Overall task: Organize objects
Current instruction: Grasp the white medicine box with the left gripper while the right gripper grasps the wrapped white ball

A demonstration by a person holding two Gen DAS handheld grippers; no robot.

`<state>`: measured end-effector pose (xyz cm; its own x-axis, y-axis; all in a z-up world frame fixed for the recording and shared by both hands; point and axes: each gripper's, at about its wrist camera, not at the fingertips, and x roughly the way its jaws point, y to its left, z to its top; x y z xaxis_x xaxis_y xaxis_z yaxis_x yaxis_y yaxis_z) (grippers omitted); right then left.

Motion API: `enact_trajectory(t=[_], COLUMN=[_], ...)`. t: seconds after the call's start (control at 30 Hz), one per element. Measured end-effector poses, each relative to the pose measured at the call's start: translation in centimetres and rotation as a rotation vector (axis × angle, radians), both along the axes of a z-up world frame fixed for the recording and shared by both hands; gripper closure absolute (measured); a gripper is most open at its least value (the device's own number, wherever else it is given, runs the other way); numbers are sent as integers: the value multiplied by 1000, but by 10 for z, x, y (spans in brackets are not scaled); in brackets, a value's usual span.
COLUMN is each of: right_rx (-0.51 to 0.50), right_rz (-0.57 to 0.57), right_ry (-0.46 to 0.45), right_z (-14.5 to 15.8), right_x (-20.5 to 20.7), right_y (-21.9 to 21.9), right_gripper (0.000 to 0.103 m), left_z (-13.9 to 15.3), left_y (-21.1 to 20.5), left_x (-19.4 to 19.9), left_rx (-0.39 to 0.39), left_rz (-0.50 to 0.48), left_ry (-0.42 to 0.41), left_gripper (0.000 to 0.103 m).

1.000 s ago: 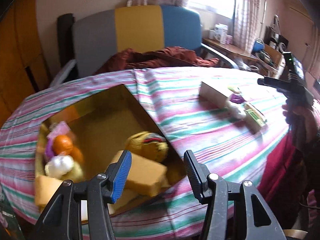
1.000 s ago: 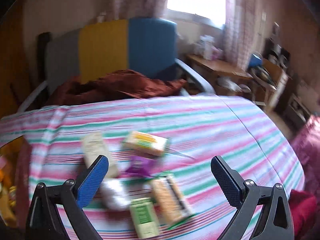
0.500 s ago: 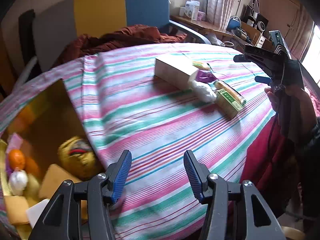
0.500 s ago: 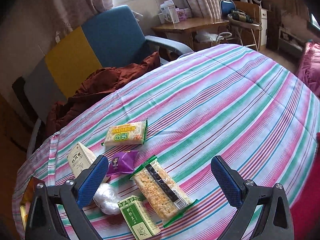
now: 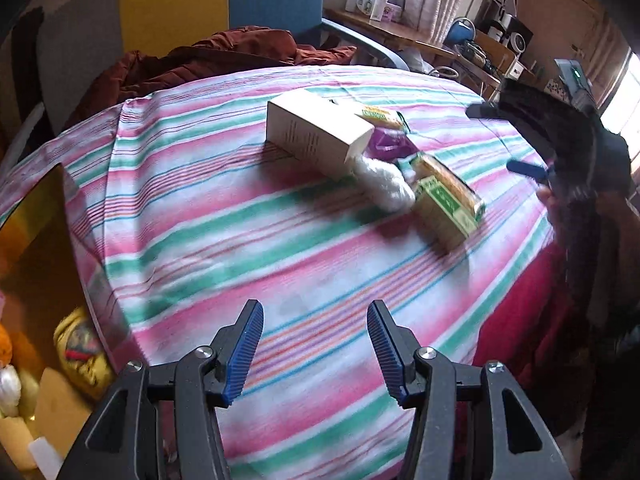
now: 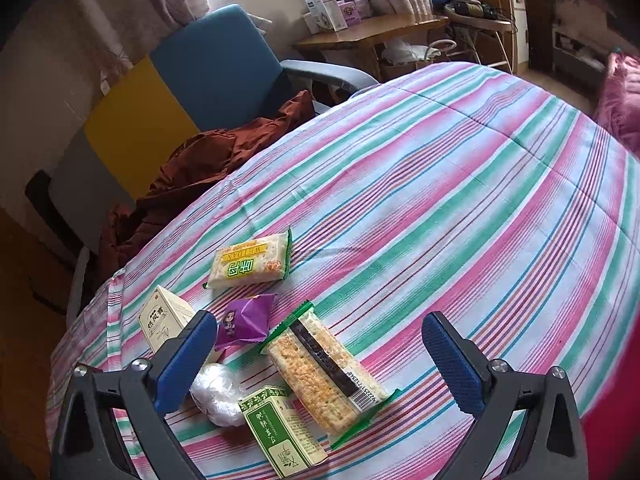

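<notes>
A cluster of items lies on the striped tablecloth [image 6: 460,184]: a white box [image 5: 316,136], a yellow-green cracker pack [image 6: 252,266], a purple packet [image 6: 244,320], a long cracker pack [image 6: 324,372], a green box [image 6: 284,432] and a white wrapped ball [image 6: 216,392]. My right gripper [image 6: 320,344] hangs open and wide above the long cracker pack, its pads clear of it. My left gripper [image 5: 316,336] is open over bare cloth, well short of the cluster, with nothing between its fingers. The right gripper [image 5: 504,140] shows at the right of the left wrist view.
An open cardboard box [image 5: 36,240] at the table's left holds a yellow plush [image 5: 80,348] and several other things. A grey, yellow and blue chair [image 6: 192,92] with a rust-red garment [image 6: 208,164] stands behind the table. A wooden desk [image 6: 372,32] lies beyond.
My left gripper swung right, from over the cardboard box to over the striped cloth. My right gripper rolled and sank closer to the snacks. Both stayed open.
</notes>
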<state>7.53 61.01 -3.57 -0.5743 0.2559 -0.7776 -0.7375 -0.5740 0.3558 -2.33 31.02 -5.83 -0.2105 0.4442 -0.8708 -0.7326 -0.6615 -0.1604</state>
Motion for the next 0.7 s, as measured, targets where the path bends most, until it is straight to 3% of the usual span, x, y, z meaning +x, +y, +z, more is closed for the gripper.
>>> enact_trajectory(t=[0.3,0.6,0.7], right_rx=[-42,-83,-92], right_rz=[26,55,66], right_ry=[7,20,22], right_z=[-5,-8,-9], right_x=[-3,-5,-6], right_y=[0,0,0], right_gripper=[0,0,0], left_z=[5,2,-1], left_y=[39,86,101], left_x=[-46,-94,-109], left_rx=[35,77,82], left_rz=[59,136,176], left_ry=[-38,-106,-124], left_gripper=[48,24,21])
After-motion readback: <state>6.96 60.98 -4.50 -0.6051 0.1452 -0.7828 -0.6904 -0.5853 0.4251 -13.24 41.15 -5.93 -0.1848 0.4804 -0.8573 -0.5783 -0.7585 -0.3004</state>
